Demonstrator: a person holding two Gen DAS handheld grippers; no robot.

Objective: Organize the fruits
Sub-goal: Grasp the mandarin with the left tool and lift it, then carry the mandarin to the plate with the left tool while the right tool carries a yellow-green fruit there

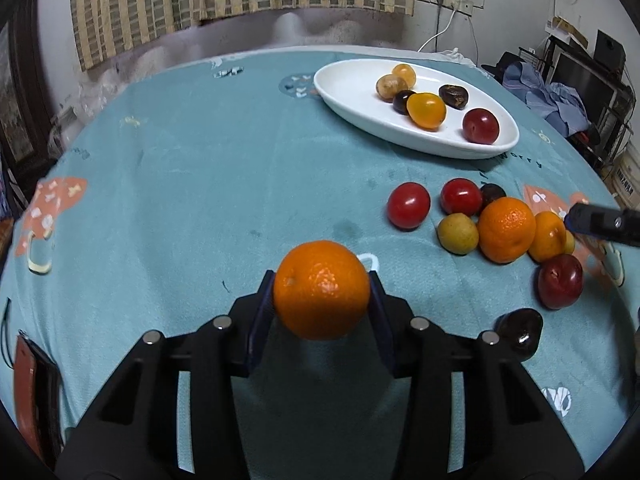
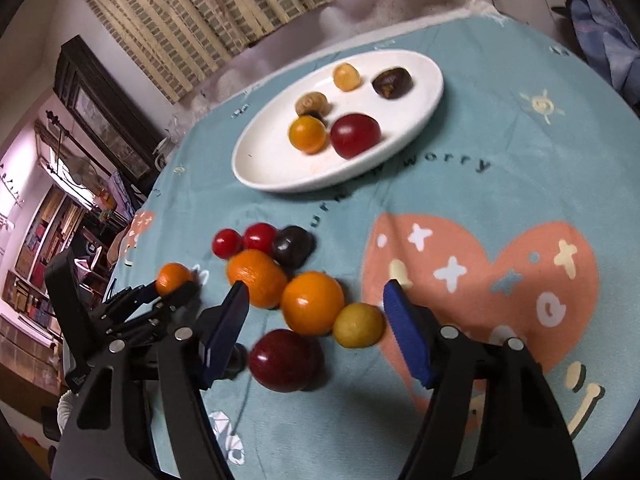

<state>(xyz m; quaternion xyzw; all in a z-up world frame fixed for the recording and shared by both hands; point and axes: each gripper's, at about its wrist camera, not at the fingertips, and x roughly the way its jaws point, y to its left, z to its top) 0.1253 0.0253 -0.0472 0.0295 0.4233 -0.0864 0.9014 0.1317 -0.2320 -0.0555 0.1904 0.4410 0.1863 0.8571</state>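
My left gripper (image 1: pixel 322 296) is shut on an orange mandarin (image 1: pixel 322 289) and holds it above the teal cloth; it shows in the right wrist view too (image 2: pixel 173 278). A white oval plate (image 1: pixel 352 112) at the far right holds several small fruits, among them a yellow tomato (image 1: pixel 426 110) and a dark red plum (image 1: pixel 481 125). A loose pile lies on the cloth: two red tomatoes (image 1: pixel 408 205), two mandarins (image 1: pixel 506 229), a yellow fruit (image 1: pixel 457 233), a plum (image 1: pixel 560 281). My right gripper (image 2: pixel 316 312) is open, its jaws either side of this pile (image 2: pixel 312 303).
The table has a teal cloth (image 1: pixel 180 184) with pink heart prints. A dark glossy fruit (image 1: pixel 520 330) lies near my left gripper's right finger. A brown object (image 1: pixel 28 384) sits at the left table edge. Curtains, a cabinet and clutter surround the table.
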